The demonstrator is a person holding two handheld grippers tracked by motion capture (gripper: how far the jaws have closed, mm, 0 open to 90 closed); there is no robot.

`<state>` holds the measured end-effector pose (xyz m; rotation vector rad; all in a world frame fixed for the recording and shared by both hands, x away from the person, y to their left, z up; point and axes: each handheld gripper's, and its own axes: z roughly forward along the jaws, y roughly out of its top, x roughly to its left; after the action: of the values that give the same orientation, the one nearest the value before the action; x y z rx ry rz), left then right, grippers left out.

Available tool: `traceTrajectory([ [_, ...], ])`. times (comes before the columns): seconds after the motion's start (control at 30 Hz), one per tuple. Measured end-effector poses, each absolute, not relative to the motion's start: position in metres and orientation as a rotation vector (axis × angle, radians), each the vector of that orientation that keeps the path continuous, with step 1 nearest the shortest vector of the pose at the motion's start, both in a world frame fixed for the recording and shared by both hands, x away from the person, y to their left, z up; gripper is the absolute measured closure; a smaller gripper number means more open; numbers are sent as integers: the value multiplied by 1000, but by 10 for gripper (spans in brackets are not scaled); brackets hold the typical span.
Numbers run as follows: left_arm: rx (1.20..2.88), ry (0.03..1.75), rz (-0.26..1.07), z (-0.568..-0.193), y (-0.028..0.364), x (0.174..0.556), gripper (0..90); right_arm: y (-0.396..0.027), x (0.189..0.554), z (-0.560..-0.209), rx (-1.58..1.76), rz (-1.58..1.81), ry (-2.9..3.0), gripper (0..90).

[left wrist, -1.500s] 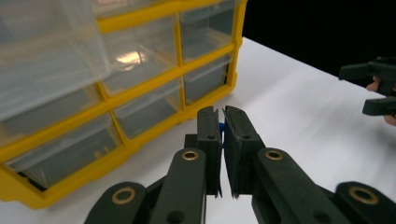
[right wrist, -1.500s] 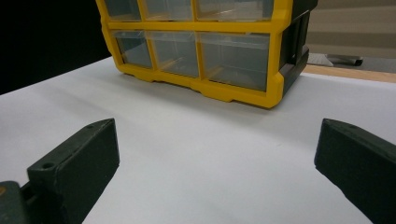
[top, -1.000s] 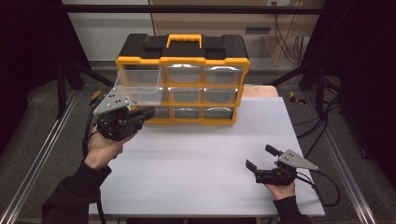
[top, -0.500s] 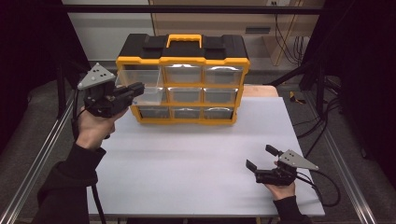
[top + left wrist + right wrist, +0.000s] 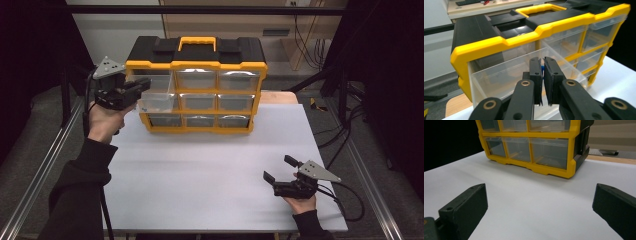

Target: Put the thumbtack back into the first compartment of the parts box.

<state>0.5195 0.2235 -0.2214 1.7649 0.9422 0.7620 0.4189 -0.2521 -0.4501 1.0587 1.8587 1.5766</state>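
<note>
- Nearest the person, the right gripper point(image 5: 281, 173) is resting on the white table point(image 5: 200, 175) with its jaws spread wide and nothing between them; it is sitting well apart from the work, probably waiting its turn.
- Farther out on the left, the left gripper point(image 5: 142, 85) is being held level at the height of the organiser's top row, jaws nearly closed and pinching the front wall of the clear drawer point(image 5: 506, 75); something small and blue is showing between the pads.
- The drawer is sticking out of the top-left slot of the yellow and black organiser point(image 5: 197, 85), seemingly so that it can slide along its slot.
- The organiser is standing upright at the far edge of the table, its other drawers sitting flush.
</note>
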Motion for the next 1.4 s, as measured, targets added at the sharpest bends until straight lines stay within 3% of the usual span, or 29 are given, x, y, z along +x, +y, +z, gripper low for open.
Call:
traceTrajectory([
  [0.6,1815,1040,800,-233,217,533,816,-251,418,-450,1072,1579,1856,8],
  [0.73,1790,1038,806,-231,217,529,724,-252,419,-450,1064,1582,1855,7],
  [1.0,1686,943,805,-232,231,500,423,-252,418,-450,1062,1585,1855,7],
  [1.4,1630,836,767,-273,242,452,176,-252,418,-449,1071,1581,1862,7],
])
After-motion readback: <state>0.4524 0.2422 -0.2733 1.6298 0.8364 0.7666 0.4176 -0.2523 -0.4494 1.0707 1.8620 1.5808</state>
